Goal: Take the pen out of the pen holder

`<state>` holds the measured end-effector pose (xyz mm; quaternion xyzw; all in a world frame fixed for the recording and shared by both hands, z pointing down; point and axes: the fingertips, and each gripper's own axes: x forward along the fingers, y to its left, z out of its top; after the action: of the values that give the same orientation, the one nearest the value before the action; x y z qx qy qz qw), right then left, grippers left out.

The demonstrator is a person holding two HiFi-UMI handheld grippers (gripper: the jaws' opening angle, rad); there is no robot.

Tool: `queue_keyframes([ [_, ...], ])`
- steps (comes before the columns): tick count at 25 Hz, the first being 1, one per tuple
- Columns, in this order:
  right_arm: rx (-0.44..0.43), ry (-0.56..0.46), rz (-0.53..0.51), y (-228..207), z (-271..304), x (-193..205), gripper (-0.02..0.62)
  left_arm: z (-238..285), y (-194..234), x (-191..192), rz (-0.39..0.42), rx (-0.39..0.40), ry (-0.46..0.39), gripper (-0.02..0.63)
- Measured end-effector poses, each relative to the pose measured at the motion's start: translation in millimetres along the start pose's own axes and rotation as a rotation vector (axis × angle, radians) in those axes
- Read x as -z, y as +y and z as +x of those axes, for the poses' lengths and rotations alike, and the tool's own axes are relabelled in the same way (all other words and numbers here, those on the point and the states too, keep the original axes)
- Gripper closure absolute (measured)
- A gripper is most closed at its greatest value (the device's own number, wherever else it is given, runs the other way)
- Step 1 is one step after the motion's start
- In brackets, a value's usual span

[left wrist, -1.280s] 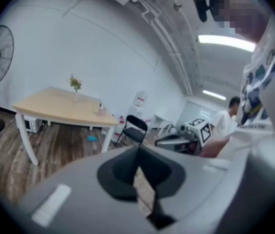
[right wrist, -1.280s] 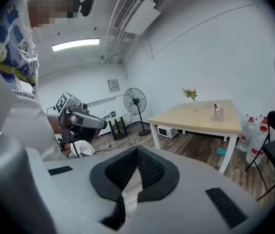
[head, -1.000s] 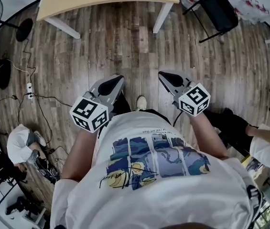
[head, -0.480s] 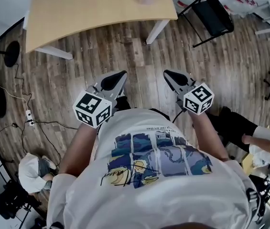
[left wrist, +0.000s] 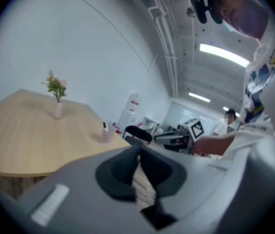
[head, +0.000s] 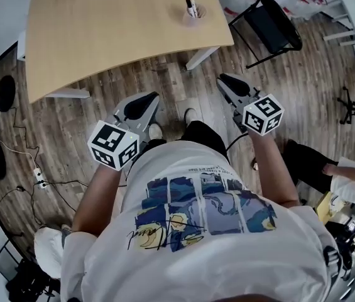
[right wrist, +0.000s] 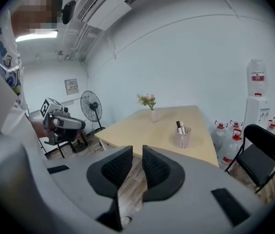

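A pale mesh pen holder (head: 193,14) stands near the right edge of the wooden table (head: 102,33), with a dark pen (head: 190,7) upright in it. Both grippers hang over the wooden floor in front of my torso, well short of the table. My left gripper (head: 151,99) has its jaws closed, tips touching, nothing held. A narrow gap shows between the jaws of my right gripper (head: 224,79), with nothing in it. In the right gripper view the pen holder (right wrist: 182,138) and pen (right wrist: 179,126) sit far beyond the gripper (right wrist: 137,149). The left gripper view shows the holder (left wrist: 107,136) past the gripper (left wrist: 139,151).
A small vase with flowers (right wrist: 153,115) stands farther back on the table. A black chair (head: 270,22) is right of the table, with water bottles (right wrist: 223,133) behind it. A fan (right wrist: 89,109) and cables (head: 39,176) are to the left. A person (head: 353,186) sits at the right.
The table has come much further into the head view and the pen holder now shows on it. Both grippers keep their place before my torso, jaws unchanged.
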<state>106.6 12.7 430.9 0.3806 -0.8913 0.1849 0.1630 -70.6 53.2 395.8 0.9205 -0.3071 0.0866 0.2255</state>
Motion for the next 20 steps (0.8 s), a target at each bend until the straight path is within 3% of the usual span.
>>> queue_keyframes([
  [9,-0.072,0.022,-0.063,-123.4,78.5,-60.2,0.541,38.0,55.6,-44.1,-0.055,-0.137,-0.035,0.583],
  [20,-0.293,0.155,-0.152,-213.4,174.5,-80.4,0.522,103.9,95.6,-104.1,-0.091,-0.316,-0.089,0.583],
])
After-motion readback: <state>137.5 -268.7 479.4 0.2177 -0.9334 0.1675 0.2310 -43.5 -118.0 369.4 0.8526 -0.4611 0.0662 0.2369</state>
